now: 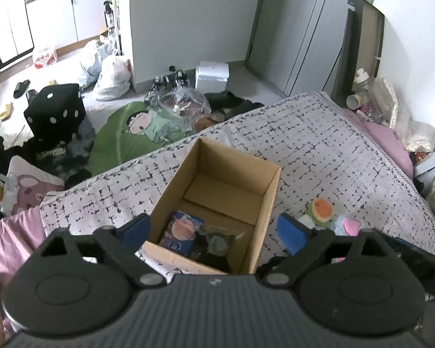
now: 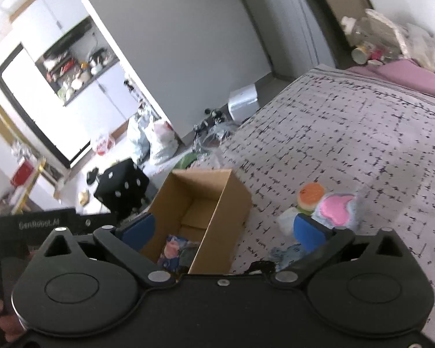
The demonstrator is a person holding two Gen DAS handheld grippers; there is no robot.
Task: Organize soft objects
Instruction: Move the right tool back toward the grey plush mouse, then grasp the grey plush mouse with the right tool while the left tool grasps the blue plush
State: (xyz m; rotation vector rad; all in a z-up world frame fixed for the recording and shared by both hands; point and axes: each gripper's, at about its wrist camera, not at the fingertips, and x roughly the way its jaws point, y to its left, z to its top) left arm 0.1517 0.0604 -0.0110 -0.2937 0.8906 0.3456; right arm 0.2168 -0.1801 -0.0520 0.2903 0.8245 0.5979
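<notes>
An open cardboard box stands on the patterned bed cover. Inside it lie a blue packet with a pink disc and a dark item in clear wrap. My left gripper is open and empty, above the box's near end. To the box's right lie an orange-and-green soft toy and a pink heart toy. In the right wrist view my right gripper is open and empty, between the box and the soft toys: orange one, pink heart, blue cloth.
The floor beyond the bed holds a black dotted cube, a green cartoon cushion, plastic bags and a white box. Pink bedding and clutter lie at the bed's right end.
</notes>
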